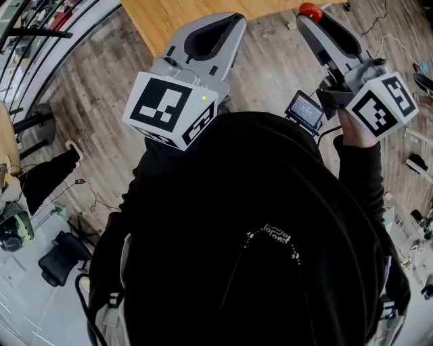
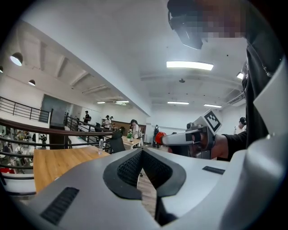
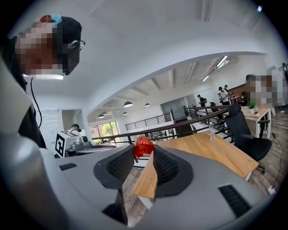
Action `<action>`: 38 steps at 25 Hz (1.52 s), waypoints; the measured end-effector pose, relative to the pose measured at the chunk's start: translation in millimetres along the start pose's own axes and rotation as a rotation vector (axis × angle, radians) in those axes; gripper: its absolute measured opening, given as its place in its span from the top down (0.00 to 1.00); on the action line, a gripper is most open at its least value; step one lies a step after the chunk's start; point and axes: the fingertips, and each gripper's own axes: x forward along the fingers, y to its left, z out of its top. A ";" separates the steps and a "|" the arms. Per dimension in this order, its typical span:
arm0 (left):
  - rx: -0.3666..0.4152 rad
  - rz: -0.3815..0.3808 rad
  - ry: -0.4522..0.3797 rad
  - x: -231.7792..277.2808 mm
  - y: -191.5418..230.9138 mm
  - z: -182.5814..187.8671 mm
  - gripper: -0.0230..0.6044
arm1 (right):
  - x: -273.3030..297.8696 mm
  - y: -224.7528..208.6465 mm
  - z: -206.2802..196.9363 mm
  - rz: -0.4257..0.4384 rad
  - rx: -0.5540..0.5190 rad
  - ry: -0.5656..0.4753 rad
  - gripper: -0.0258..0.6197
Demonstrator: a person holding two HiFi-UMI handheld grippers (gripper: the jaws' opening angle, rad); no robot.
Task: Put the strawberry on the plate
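A red strawberry (image 3: 143, 146) is pinched between the fingertips of my right gripper (image 3: 144, 152), which is shut on it and held up in the air. In the head view the strawberry (image 1: 310, 10) shows at the tip of the right gripper (image 1: 306, 18), near the top edge. My left gripper (image 1: 237, 19) is raised beside it, its jaws shut with nothing between them. The left gripper view has its own tips (image 2: 141, 151) meeting, with the right gripper (image 2: 189, 137) and the strawberry (image 2: 160, 138) to the right. I see no plate in any view.
A wooden table (image 1: 203, 10) lies ahead of both grippers, also seen as the table (image 3: 202, 150) with a bottle on it. An office chair (image 3: 245, 130) stands at its right. Wood floor (image 1: 95, 101) is below, and cables and a black chair base (image 1: 57, 260) lie at lower left.
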 end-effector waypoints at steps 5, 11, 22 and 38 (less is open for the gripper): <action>0.000 0.013 -0.007 -12.2 27.0 6.2 0.97 | 34.0 20.5 4.2 0.020 -0.019 0.010 0.74; -0.037 0.067 -0.034 -41.0 68.2 6.0 0.97 | 81.4 50.6 -3.9 0.085 -0.027 0.057 0.74; -0.080 0.149 -0.029 -50.4 102.2 -4.6 0.97 | 124.0 48.6 -1.8 0.163 -0.020 0.081 0.74; -0.052 0.232 -0.034 46.5 207.0 23.1 0.97 | 237.2 -39.6 59.2 0.289 -0.061 0.078 0.74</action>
